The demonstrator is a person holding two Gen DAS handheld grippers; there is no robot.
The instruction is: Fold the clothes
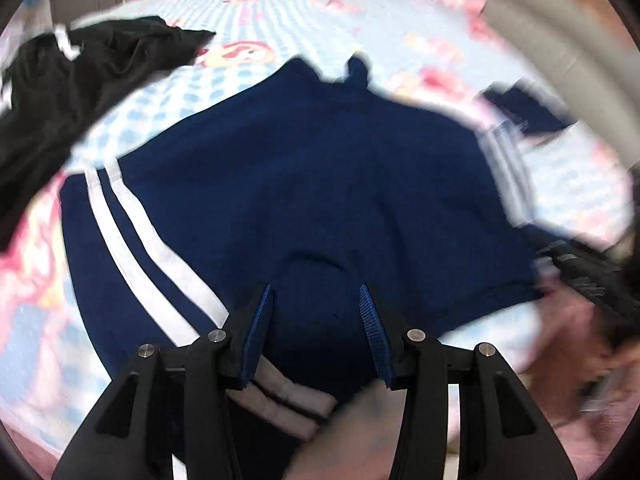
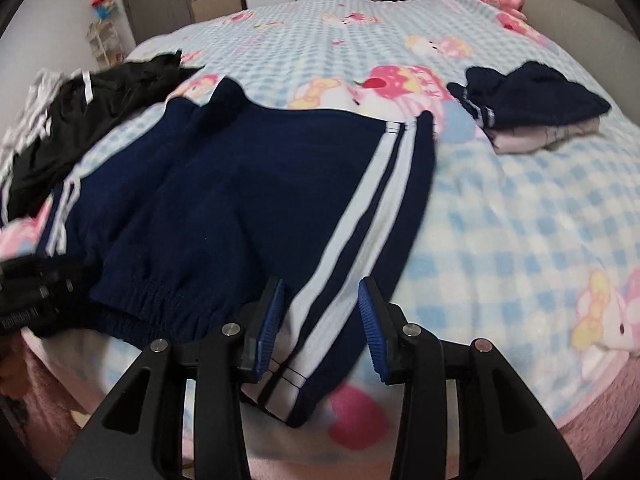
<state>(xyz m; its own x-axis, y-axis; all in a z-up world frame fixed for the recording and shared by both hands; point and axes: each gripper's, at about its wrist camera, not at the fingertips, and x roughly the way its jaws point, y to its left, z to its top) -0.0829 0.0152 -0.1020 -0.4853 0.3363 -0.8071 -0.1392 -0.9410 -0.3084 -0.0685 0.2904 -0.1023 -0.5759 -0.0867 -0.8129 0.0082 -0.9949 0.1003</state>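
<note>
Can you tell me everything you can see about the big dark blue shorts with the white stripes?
The navy shorts lie spread flat on the checked blue cartoon blanket, waistband nearest the cameras. They look like soft knit with a gathered elastic waist and two white stripes down each side. The right tongs stand open over the striped edge; the left tongs stand open over the waistband. A black garment lies beside them.

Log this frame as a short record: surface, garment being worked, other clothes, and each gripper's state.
surface: bed with blue checked cartoon blanket
garment: navy shorts with white side stripes, spread flat, waistband nearest the cameras
other clothes: black garment at the left; small folded pile at the far right
left gripper: open, over the waistband
right gripper: open, striped waistband corner between its pads, not pressed
</note>
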